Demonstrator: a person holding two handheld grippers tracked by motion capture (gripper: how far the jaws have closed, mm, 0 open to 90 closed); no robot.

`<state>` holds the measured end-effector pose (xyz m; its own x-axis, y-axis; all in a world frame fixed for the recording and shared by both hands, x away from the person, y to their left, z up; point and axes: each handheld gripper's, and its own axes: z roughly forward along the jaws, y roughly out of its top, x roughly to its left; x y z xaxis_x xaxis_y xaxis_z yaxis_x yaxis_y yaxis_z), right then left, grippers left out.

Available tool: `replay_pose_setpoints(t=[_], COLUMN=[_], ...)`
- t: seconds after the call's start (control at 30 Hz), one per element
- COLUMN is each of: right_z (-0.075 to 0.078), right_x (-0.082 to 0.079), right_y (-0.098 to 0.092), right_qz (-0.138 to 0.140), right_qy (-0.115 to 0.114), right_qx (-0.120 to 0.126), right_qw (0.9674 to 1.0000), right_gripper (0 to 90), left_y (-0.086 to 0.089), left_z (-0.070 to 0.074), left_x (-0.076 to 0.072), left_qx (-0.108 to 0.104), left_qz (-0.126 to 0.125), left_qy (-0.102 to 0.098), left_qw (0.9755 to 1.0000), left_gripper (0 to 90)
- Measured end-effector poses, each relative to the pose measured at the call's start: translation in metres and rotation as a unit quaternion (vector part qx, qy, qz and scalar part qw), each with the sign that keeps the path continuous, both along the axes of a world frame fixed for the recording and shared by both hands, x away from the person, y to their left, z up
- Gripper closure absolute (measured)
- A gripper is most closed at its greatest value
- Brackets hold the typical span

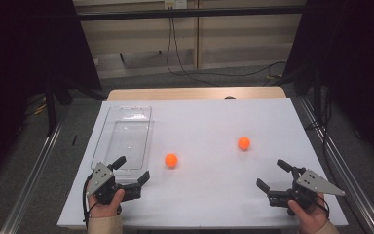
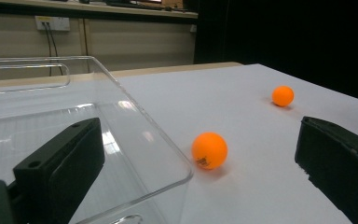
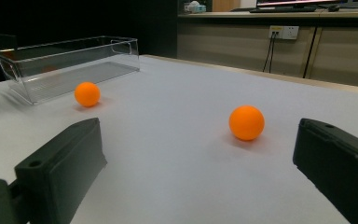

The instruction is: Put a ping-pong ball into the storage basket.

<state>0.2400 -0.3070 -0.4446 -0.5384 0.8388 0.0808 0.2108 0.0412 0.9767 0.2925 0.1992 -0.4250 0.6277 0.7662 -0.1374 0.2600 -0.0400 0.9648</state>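
- Black jaws of the left gripper (image 1: 130, 171) are gaping wide, gripping nothing, near the clear tray's (image 1: 108, 127) near end
- Right gripper (image 1: 273, 174) is also spreading wide, touching nothing
- Clear tray is sitting empty at the left
- Two orange balls are lying on the white table (image 1: 199, 122): left ball (image 1: 171, 160) just right of the tray, right ball (image 1: 244, 143) farther right

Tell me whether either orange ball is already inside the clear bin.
No: both orange balls lie on the white table, outside the clear bin.
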Motion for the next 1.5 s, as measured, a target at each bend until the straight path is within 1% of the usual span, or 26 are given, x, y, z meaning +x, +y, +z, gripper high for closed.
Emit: replay_pose_setpoints(t=[0.03,0.13,0.17,0.23,0.47,0.63,0.83,0.97,1.07,1.1,1.23,1.27,1.5], right_z=[0.0,0.0,0.0,0.0,-0.001,-0.001,-0.001,-0.001,-0.001,-0.001,-0.001,-0.001,-0.001], right_x=[0.0,0.0,0.0,0.0,0.0,0.0,0.0,0.0,0.0,0.0,0.0,0.0,0.0], right_y=[0.0,0.0,0.0,0.0,0.0,0.0,0.0,0.0,0.0,0.0,0.0,0.0,0.0], right_qz=[0.0,0.001,0.001,0.001,0.001,0.002,0.001,0.002,0.003,0.003,0.002,0.002,0.003], right_qy=[0.001,0.002,0.001,0.0,0.002,0.002,0.003,0.003,0.004,0.004,0.003,0.003,0.003], right_qx=[0.0,0.0,-0.001,-0.002,-0.002,-0.003,-0.002,-0.002,-0.003,-0.002,-0.002,-0.002,-0.003], right_qw=[1.0,1.0,1.0,1.0,1.0,1.0,1.0,1.0,1.0,1.0,1.0,1.0,1.0], right_gripper=[1.3,1.4,1.4,1.4,1.5,1.5,1.6,1.6,1.6,1.6,1.6,1.6,1.6], left_y=[-0.002,-0.005,-0.007,-0.008,-0.015,-0.019,-0.026,-0.029,-0.031,-0.031,-0.034,-0.034,-0.041], left_z=[0.0,0.0,0.0,0.0,0.0,0.0,0.0,0.0,-0.001,-0.001,0.0,0.0,0.001], left_x=[0.0,0.0,0.0,0.0,0.001,0.002,0.002,0.003,0.003,0.003,0.003,0.003,0.004], left_qx=[-0.003,0.001,-0.004,-0.006,0.003,0.008,0.009,0.015,0.014,0.016,0.012,0.015,0.015], left_qz=[0.002,-0.004,-0.006,-0.006,-0.015,-0.015,-0.017,-0.02,-0.019,-0.021,-0.022,-0.022,-0.025], left_qy=[0.001,0.002,0.004,0.005,0.009,0.008,0.012,0.013,0.017,0.016,0.017,0.017,0.021], left_qw=[1.0,1.0,1.0,1.0,0.9998,0.9998,0.9997,0.9996,0.9996,0.9995,0.9995,0.9995,0.9994], left_gripper=[1.4,1.4,1.4,1.4,1.4,1.4,1.6,1.7,1.7,1.8,1.8,2.0,2.5])
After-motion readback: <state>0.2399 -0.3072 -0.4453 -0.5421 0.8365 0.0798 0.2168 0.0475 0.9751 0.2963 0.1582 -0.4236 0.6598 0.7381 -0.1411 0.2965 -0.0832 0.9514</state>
